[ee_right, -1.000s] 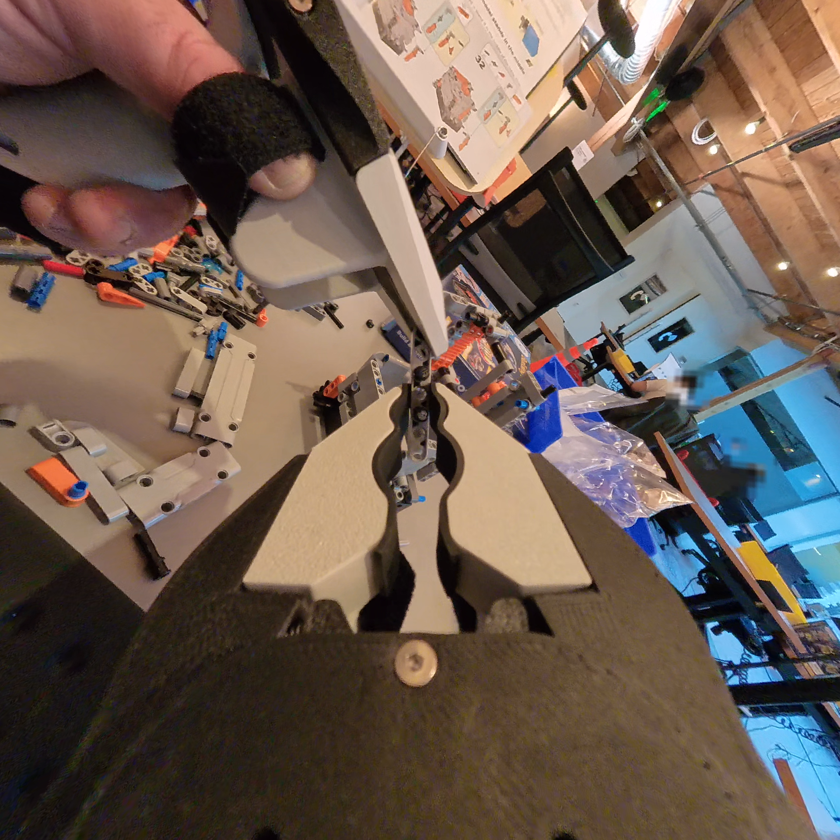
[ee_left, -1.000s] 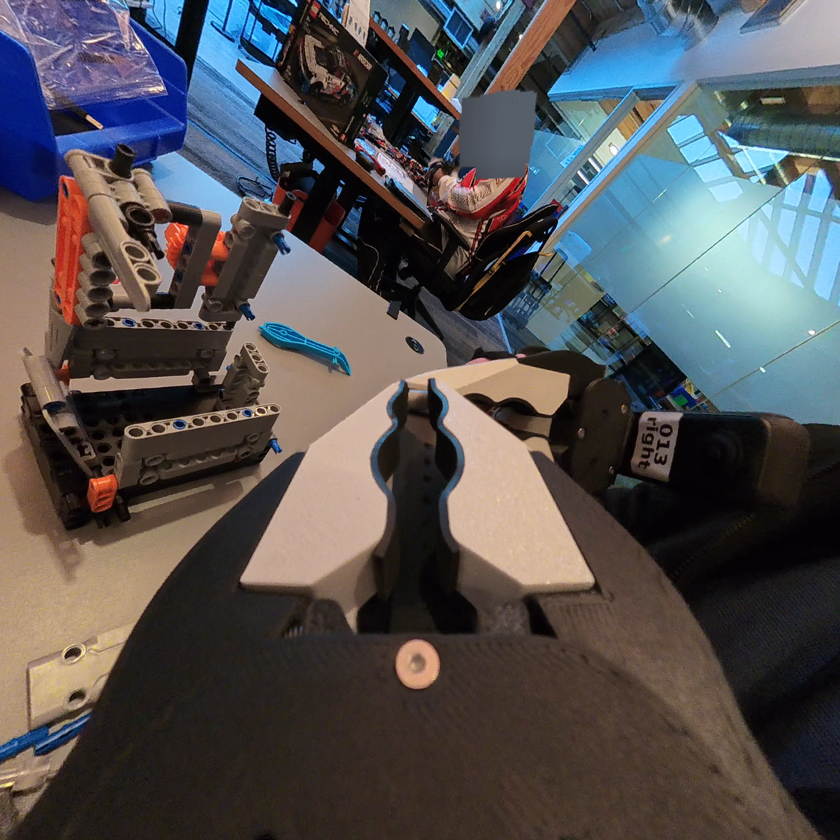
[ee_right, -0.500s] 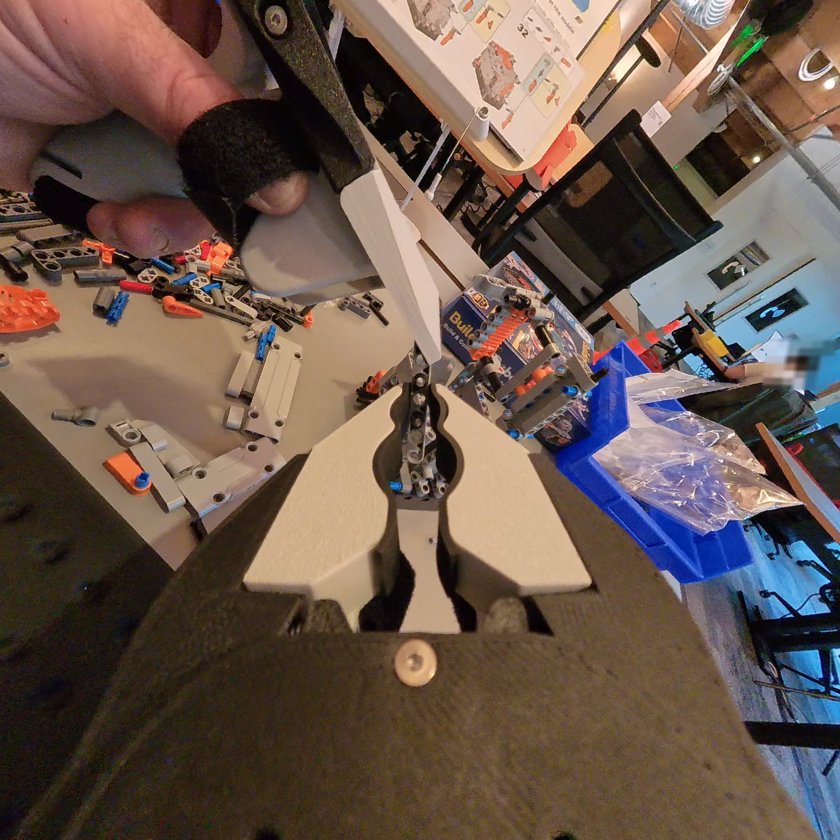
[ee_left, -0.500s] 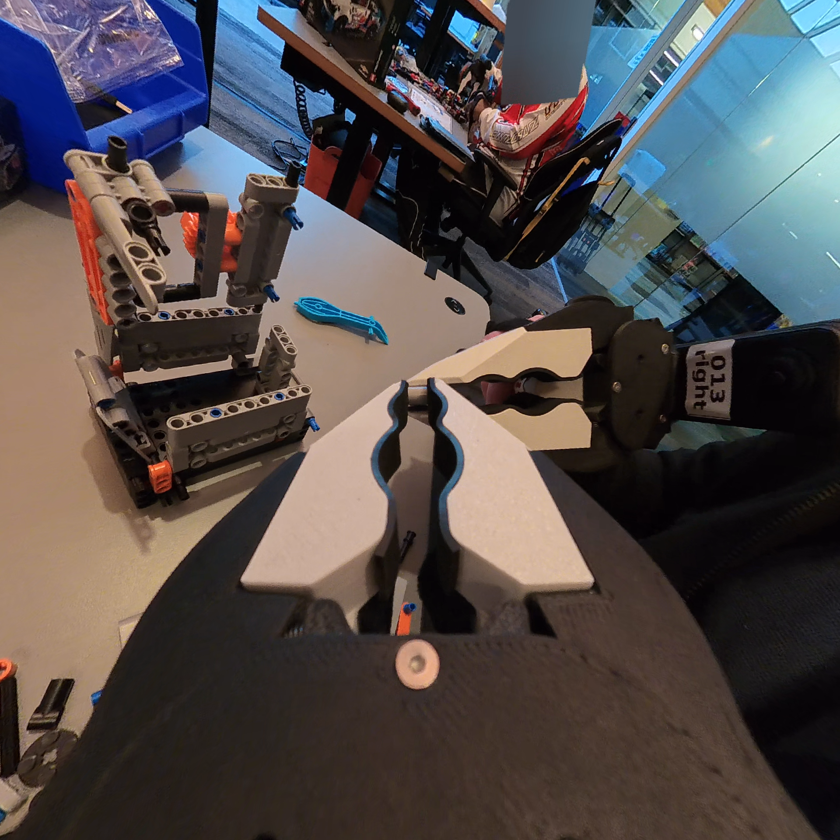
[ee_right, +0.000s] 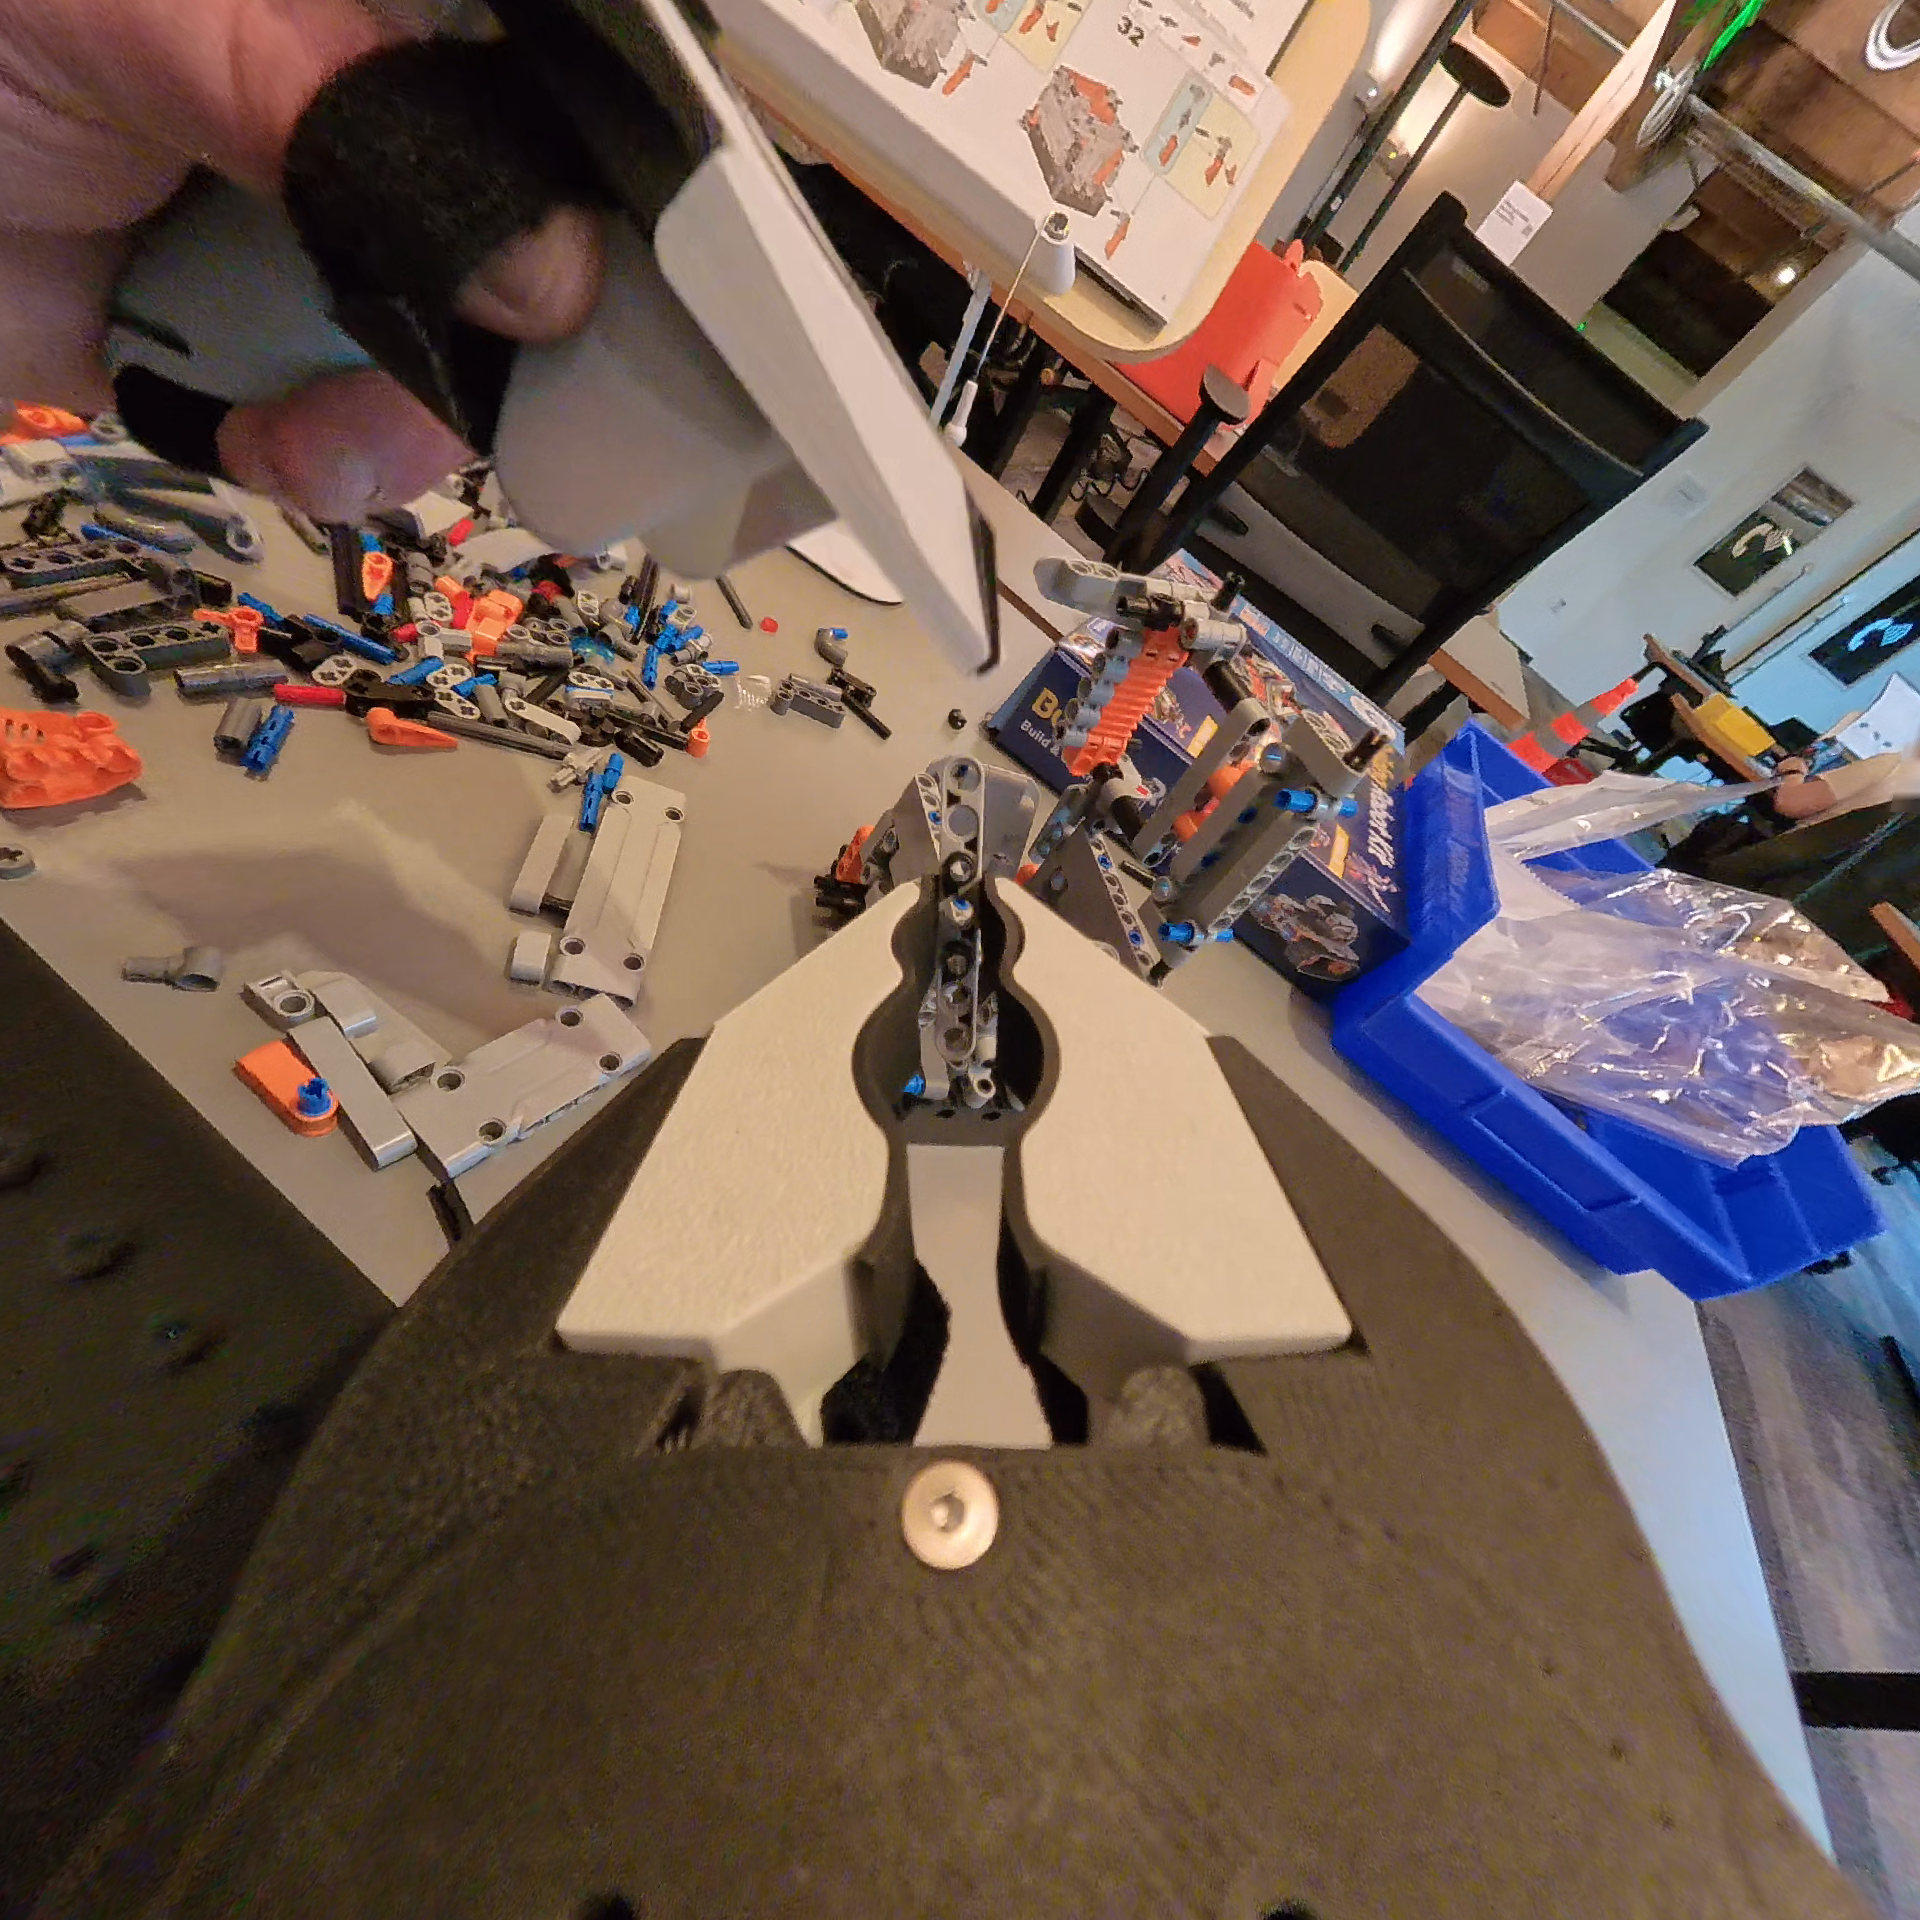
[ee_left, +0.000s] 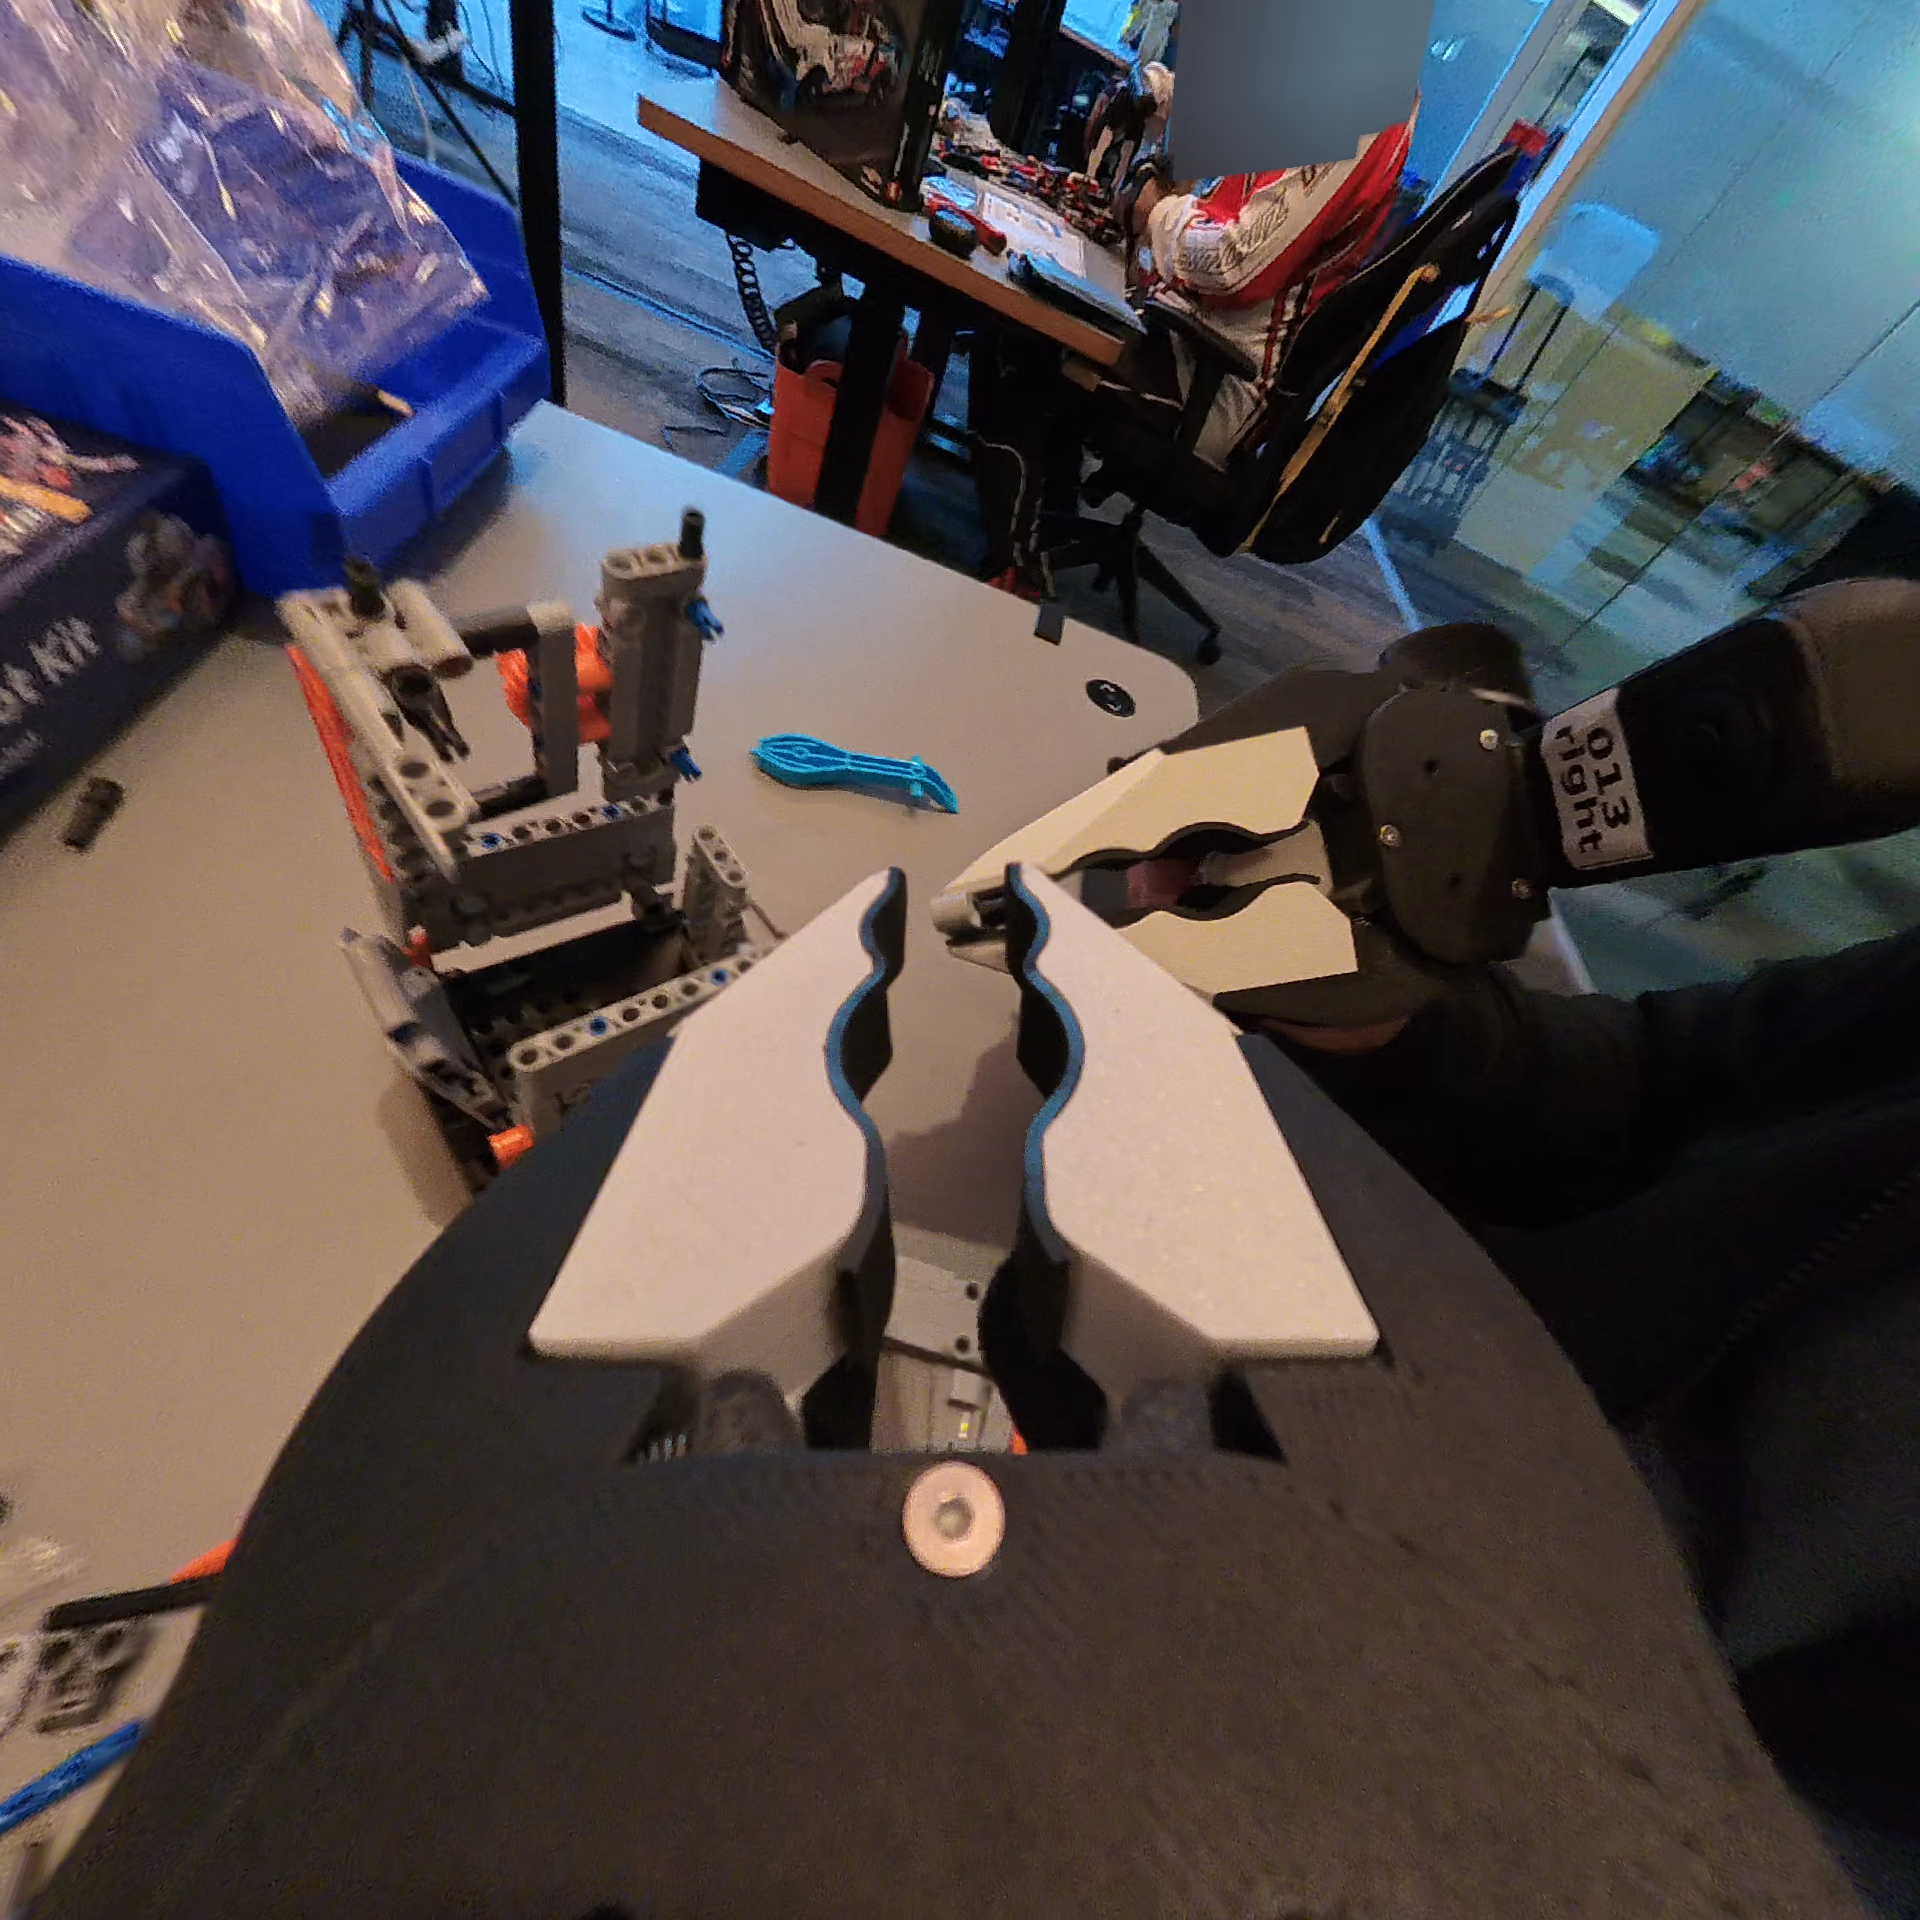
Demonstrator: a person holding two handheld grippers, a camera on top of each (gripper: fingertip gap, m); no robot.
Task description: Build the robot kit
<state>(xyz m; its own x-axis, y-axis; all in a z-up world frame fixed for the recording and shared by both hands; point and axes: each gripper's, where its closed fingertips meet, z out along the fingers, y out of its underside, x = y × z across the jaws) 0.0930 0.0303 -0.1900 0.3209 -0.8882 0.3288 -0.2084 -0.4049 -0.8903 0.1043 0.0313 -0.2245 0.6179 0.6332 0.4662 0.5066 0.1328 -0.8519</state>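
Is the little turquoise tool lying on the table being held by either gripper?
No. The turquoise tool lies loose on the grey table, apart from both grippers.

Even indoor light, moderately bright; cool daylight off the glass walls (ee_left: 1714, 312) in the left wrist view, warm ceiling lamps in the right wrist view. Soft shadows on the grey table (ee_right: 312, 904). Strong fisheye bending at edges. Near hand (ee_right: 208, 208) blurred; plastic bag (ee_right: 1662, 997) glares.
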